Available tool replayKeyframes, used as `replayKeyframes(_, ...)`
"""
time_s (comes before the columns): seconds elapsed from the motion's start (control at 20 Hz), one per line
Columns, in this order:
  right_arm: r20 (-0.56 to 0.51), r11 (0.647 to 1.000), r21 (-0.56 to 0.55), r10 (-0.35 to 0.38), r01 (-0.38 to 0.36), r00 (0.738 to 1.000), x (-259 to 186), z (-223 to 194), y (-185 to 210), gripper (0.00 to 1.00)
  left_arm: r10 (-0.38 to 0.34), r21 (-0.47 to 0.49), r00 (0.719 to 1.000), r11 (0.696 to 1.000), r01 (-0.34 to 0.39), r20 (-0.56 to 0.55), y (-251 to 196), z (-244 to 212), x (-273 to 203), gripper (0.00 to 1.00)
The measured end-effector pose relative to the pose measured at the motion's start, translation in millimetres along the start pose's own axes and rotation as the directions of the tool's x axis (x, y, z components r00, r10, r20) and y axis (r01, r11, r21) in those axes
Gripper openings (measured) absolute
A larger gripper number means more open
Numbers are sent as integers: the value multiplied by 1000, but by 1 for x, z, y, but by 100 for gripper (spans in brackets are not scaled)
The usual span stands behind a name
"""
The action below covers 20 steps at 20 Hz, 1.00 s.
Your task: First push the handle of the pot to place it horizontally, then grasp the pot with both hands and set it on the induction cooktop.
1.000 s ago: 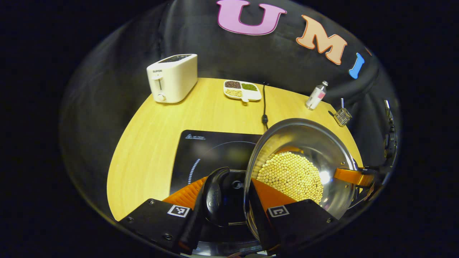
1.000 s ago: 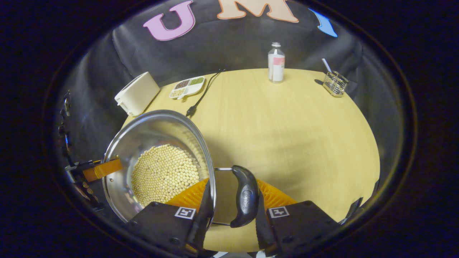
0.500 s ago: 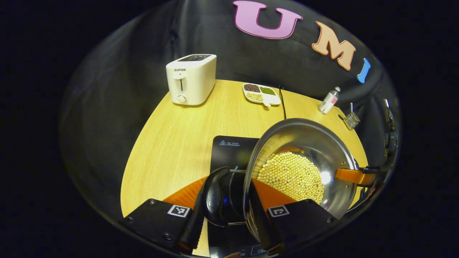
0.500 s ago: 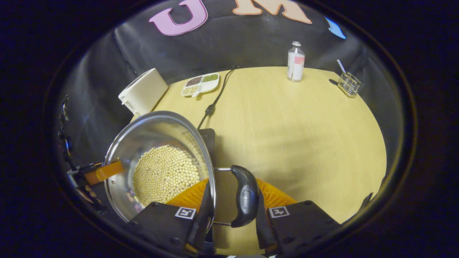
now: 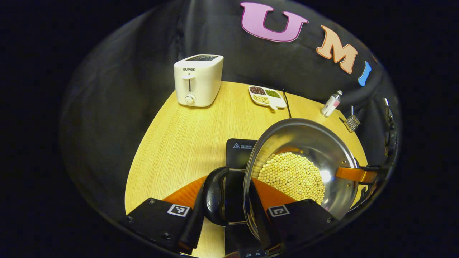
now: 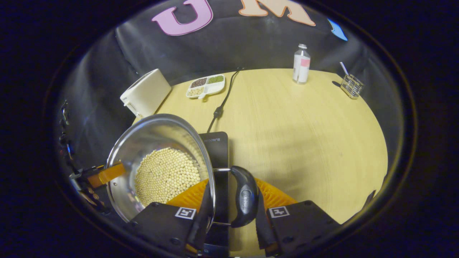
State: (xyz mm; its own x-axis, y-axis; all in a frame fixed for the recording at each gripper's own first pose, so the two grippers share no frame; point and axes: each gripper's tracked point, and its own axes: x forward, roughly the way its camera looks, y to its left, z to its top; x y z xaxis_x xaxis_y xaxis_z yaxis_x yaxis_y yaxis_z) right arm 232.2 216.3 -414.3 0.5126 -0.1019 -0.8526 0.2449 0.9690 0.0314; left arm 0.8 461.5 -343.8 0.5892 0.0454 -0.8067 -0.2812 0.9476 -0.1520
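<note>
Left gripper [image 5: 229,208] clamped on the pot's left side: one finger outside the black side handle [image 5: 214,195], the other inside the rim on the wall. Right gripper [image 6: 229,209] mirrors it on the opposite black handle [image 6: 244,196], fingers pressing handle and wall.

Stainless pot [image 5: 304,143] with soybeans [image 5: 291,176] sits between both grippers, held over the black induction cooktop [image 5: 241,148]; cannot tell if it touches the glass.

Ahead of the left gripper: white toaster [image 5: 198,79] far left, divided bean dish [image 5: 267,96] and power cord [image 5: 288,104] straight ahead. Ahead of the right gripper: small bottle [image 6: 301,64], wire holder [image 6: 351,85] far right. All on the wooden table [image 6: 304,132].
</note>
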Motion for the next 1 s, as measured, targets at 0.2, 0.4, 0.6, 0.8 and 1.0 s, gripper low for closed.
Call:
replayKeyframes(0.2, 3, 1000, 2, -1, 1, 1000, 0, 2, -1, 58, -1, 17, 1000, 1000, 1, 22, 0, 0, 1, 67)
replayKeyframes(0.4, 6, 1000, 7, 13, -13, 1000, 1, 4, 1, 58, 1, 7, 1000, 1000, -1, 23, 0, -3, -1, 70)
replayKeyframes(0.6, 1, 1000, 11, 16, -16, 1000, 0, 4, 1, 66, 1, 9, 1000, 1000, -1, 20, 0, -4, 0, 70)
replayKeyframes(0.8, 0, 1000, 12, 24, -24, 1000, 3, 3, 3, 57, -6, 17, 1000, 1000, 6, 18, -2, -5, 0, 70)
replayKeyframes(1.0, -13, 999, 17, 38, -37, 999, 7, -1, 8, 84, 16, 60, 999, 998, -18, 31, 0, -3, 2, 84)
